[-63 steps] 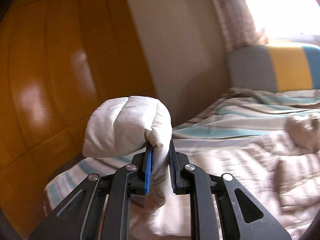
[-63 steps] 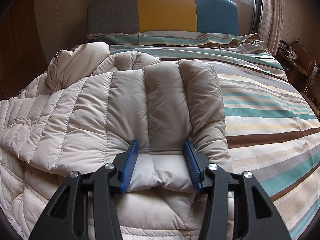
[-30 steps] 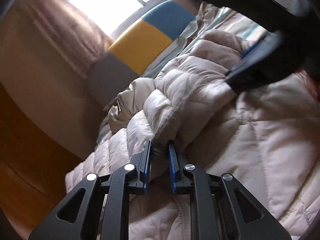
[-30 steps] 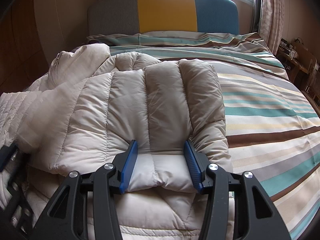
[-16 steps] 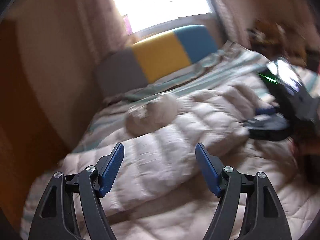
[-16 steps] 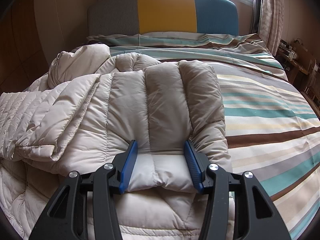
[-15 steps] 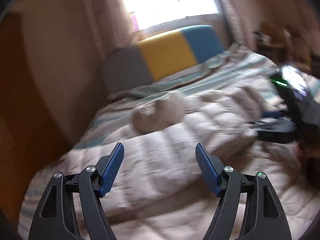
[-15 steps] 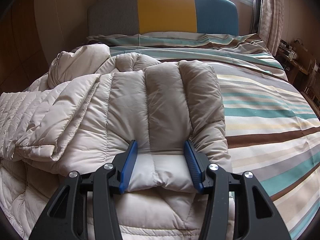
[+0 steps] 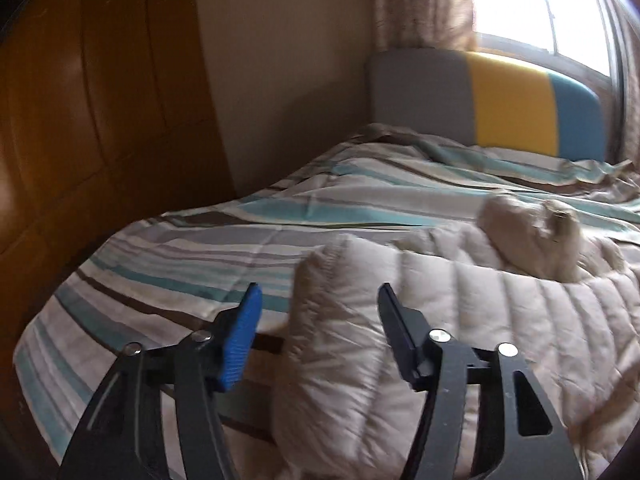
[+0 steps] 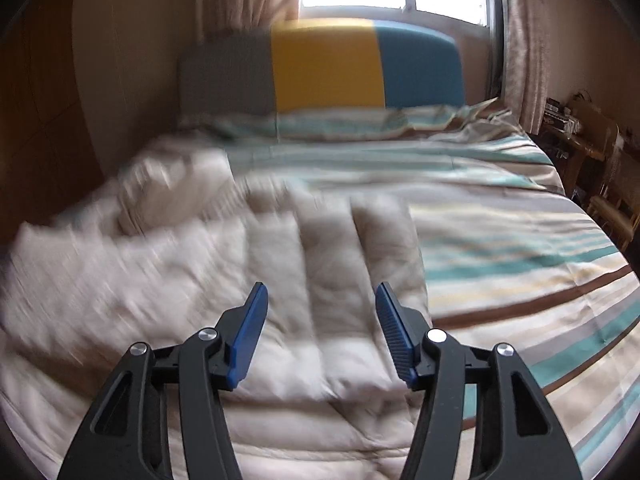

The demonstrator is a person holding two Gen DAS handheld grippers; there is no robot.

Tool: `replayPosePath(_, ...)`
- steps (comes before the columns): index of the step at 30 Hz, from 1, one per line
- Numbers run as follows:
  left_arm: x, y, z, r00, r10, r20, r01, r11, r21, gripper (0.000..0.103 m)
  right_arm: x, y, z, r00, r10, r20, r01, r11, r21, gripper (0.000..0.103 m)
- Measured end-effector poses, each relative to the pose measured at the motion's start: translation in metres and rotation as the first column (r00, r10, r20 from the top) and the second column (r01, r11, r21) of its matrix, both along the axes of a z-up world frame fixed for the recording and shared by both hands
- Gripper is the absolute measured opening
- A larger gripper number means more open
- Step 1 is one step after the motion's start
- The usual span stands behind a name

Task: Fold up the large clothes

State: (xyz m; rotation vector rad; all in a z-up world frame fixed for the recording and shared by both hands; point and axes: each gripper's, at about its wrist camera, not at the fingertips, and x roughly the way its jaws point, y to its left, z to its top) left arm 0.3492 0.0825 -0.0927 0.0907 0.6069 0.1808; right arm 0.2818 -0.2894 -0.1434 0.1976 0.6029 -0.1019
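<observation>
Cream quilted jacket folded on bed

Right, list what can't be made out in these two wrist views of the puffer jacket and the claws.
- Right wrist view: the puffer jacket is smeared by motion blur; its quilting and folds are unreadable.
- Left wrist view: the jacket's bunched part is blurred; hood or sleeve, unclear.
- Both views: the jacket's near edge is cut off by the frame bottom, behind the left claw and right claw.

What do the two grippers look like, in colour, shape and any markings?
Both look alike. The left gripper and the right gripper each have two black angular fingers with cut-out openings and round silver screw heads. Each fingertip carries a flat blue pad with fine ribs. No cables, printed markings, hands or sleeves show in either view.
</observation>
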Motion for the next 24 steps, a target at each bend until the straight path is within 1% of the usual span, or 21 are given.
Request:
replayPosePath(1,0.006,0.002,-0.003,1.000,-0.004,-0.014,0.004,1.000,-0.018,0.053,0.003,0.007,0.008,1.000,0.026,0.015,-0.026,1.000,0.015,0.055)
replayPosePath(2,0.009,0.003,-0.005,1.000,-0.012,-0.023,0.012,0.999,-0.030,0.050,0.010,0.022,0.014,0.997,0.079,0.020,-0.079,0.997,0.018,0.055)
replayPosePath(3,0.016,0.000,-0.009,0.999,-0.025,-0.036,0.024,0.999,-0.026,0.050,0.015,0.033,0.016,0.993,0.118,0.014,-0.118,0.993,0.017,0.055)
replayPosePath(4,0.020,-0.004,-0.014,0.998,-0.039,-0.047,0.039,0.999,-0.009,0.050,0.023,0.048,0.015,0.987,0.163,0.000,-0.163,0.986,0.011,0.055)
replayPosePath(6,0.029,-0.012,-0.020,0.996,-0.063,-0.069,0.066,0.997,0.035,0.050,0.037,0.070,0.009,0.974,0.223,-0.035,-0.224,0.974,-0.025,0.054)
replayPosePath(8,0.038,-0.017,-0.030,0.992,-0.074,-0.100,0.078,0.996,0.043,0.050,0.055,0.087,-0.005,0.962,0.259,-0.087,-0.263,0.963,-0.048,0.045)
replayPosePath(11,0.052,-0.020,-0.044,0.987,-0.066,-0.150,0.075,0.996,0.057,0.050,0.071,0.089,-0.030,0.961,0.229,-0.157,-0.239,0.970,-0.051,0.044)
replayPosePath(13,0.056,-0.020,-0.054,0.984,-0.065,-0.166,0.077,0.995,0.066,0.050,0.077,0.082,-0.044,0.963,0.205,-0.173,-0.215,0.976,-0.040,0.044)
replayPosePath(15,0.060,-0.022,-0.064,0.981,-0.074,-0.179,0.088,0.993,0.072,0.051,0.079,0.079,-0.055,0.964,0.202,-0.170,-0.211,0.977,-0.032,0.044)
replayPosePath(17,0.065,-0.023,-0.075,0.976,-0.074,-0.206,0.091,0.993,0.075,0.052,0.080,0.078,-0.061,0.965,0.203,-0.169,-0.211,0.977,-0.034,0.044)
replayPosePath(19,0.069,-0.026,-0.080,0.973,-0.065,-0.222,0.087,0.992,0.090,0.052,0.083,0.078,-0.064,0.964,0.199,-0.177,-0.209,0.977,-0.043,0.044)
replayPosePath(21,0.070,-0.028,-0.081,0.972,-0.062,-0.228,0.088,0.990,0.106,0.052,0.082,0.078,-0.064,0.964,0.199,-0.177,-0.209,0.977,-0.044,0.044)
replayPosePath(23,0.070,-0.027,-0.081,0.971,-0.059,-0.233,0.086,0.991,0.106,0.055,0.084,0.078,-0.064,0.963,0.201,-0.179,-0.211,0.977,-0.040,0.044)
replayPosePath(24,0.069,-0.027,-0.078,0.970,-0.051,-0.237,0.081,0.990,0.118,0.057,0.084,0.078,-0.063,0.962,0.201,-0.183,-0.211,0.977,-0.041,0.044)
